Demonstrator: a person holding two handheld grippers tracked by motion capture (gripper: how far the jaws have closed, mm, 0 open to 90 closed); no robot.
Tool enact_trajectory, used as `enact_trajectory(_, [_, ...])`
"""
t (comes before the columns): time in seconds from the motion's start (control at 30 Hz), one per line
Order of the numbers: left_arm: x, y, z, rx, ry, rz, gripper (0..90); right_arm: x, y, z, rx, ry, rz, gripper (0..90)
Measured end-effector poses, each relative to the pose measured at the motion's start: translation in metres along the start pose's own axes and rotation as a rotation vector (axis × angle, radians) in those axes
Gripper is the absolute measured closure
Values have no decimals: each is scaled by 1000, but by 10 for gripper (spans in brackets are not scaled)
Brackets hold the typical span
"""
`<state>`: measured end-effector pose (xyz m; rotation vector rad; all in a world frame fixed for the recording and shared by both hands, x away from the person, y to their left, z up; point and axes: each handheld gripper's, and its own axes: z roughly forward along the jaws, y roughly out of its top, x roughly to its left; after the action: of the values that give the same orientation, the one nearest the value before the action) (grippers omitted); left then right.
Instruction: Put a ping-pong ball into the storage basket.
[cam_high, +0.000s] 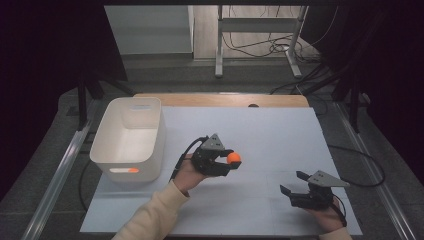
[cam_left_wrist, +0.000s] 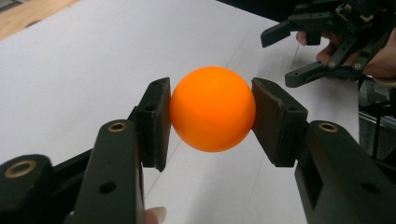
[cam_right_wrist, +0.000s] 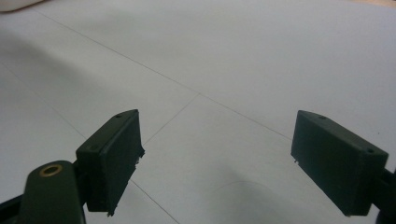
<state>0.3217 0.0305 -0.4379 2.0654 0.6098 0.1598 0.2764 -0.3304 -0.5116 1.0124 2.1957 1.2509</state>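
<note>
Left gripper clamps a smooth orange plastic ball mid-tabletop; right gripper, jaws apart, near the tabletop's front-right corner

We see a smooth matt orange ball, matt black plastic left tool, matt white paper-like surface, smooth white plastic bin

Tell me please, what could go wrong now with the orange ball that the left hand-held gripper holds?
1. The orange ball is smooth and round, and the left hand-held gripper pinches it at just two flat pads, so it may slip out.
2. If dropped on the white sheet, it could roll off the table.
3. The white bin stands to the side; releasing early would miss it.
</note>
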Motion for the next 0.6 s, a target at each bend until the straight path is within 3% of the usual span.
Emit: enact_trajectory(0.6, [7,4,-21,-45,38,-9,500,1,0,0,2,2,-3,168])
